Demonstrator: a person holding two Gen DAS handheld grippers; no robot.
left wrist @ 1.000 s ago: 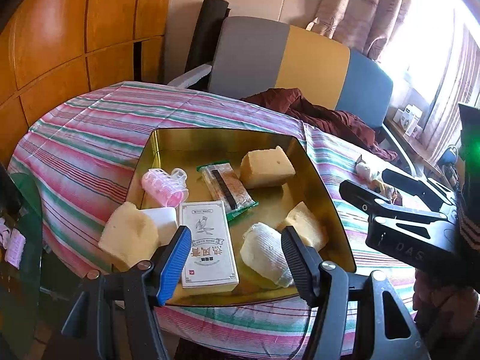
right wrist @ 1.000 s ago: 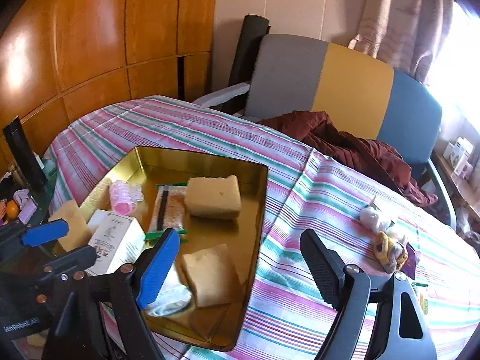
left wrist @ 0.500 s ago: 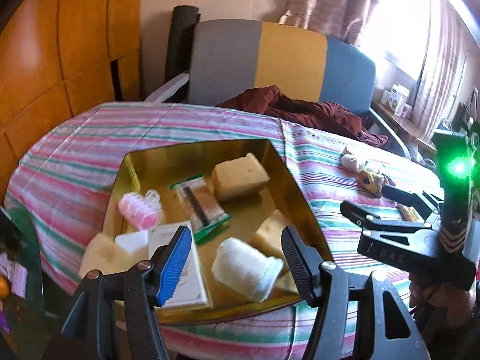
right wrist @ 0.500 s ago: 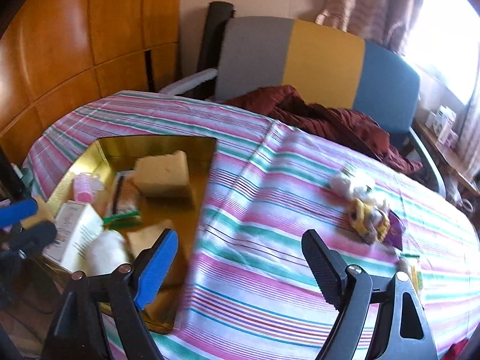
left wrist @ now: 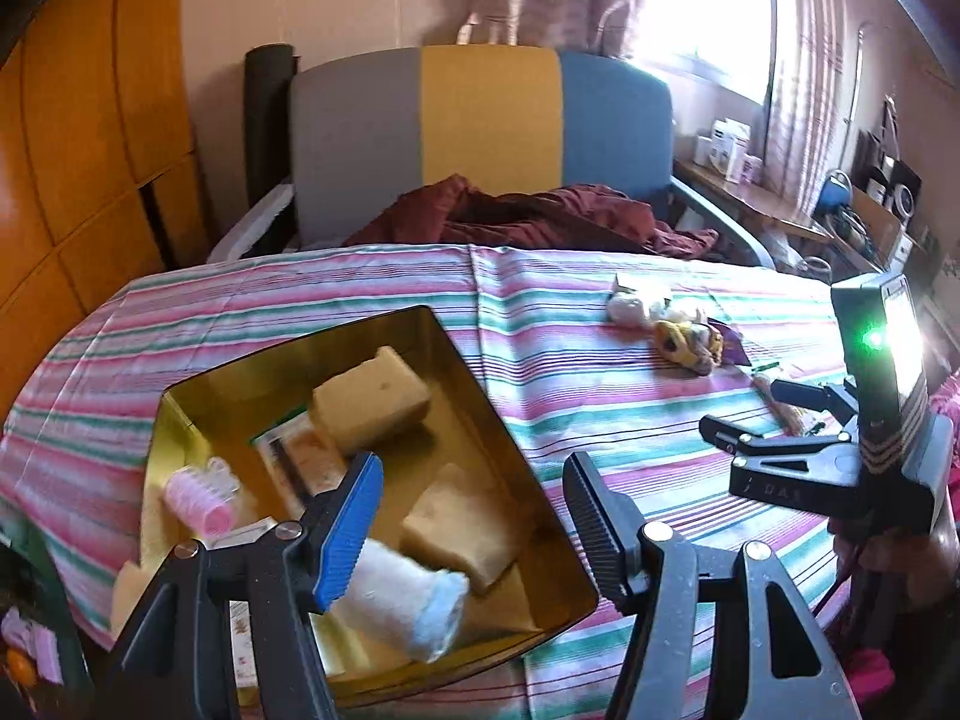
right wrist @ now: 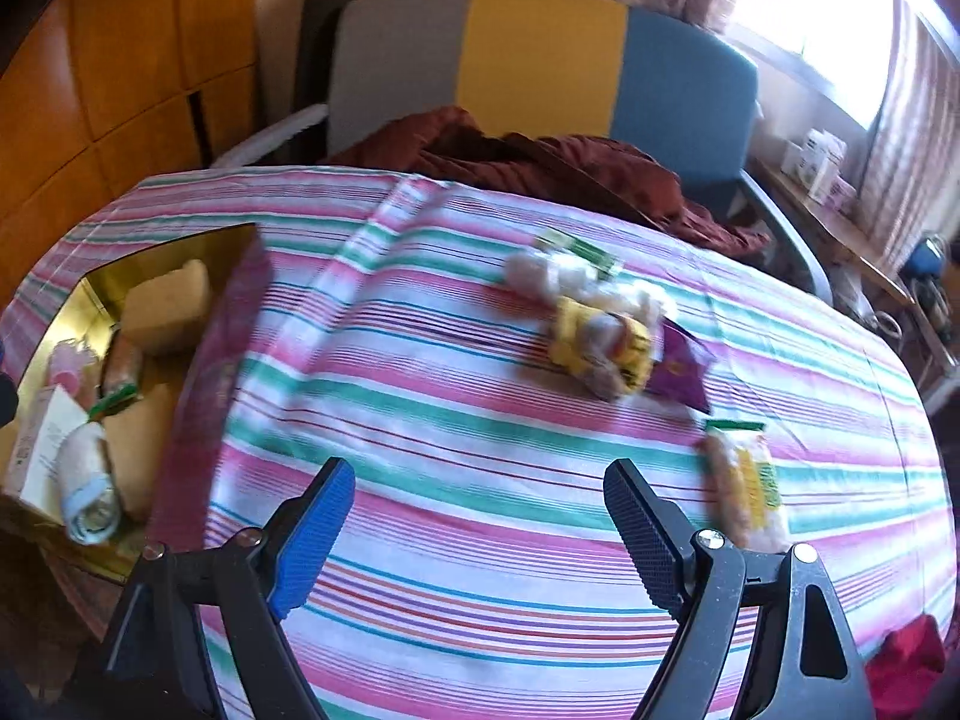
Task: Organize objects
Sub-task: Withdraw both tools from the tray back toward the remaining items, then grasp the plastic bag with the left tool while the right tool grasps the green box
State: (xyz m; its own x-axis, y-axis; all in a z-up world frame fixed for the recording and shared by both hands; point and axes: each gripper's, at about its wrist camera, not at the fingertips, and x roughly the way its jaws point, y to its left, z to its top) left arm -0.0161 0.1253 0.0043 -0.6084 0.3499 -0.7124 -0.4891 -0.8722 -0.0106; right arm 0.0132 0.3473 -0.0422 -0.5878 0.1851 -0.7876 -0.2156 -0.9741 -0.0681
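I judge the step in hand is fetching the loose snack packets [right wrist: 606, 342] lying mid-desk toward its far edge, so I'd come down over one squarely before closing. My right tongs [right wrist: 480, 531] are wide apart and empty; my left tongs [left wrist: 474, 519] hover apart, empty, over the gold tray [left wrist: 480, 414] near the desk's left edge.

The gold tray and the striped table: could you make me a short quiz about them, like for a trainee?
1. True or false: the pink hair roller lies inside the gold tray.
2. What do the right tongs hold? A) a sponge B) nothing C) the rolled towel
3. Fill in: the snack packet lies on the ____ tablecloth, outside the tray.

Key: 1 true. 2 B; they stand open over bare cloth. 3 striped.
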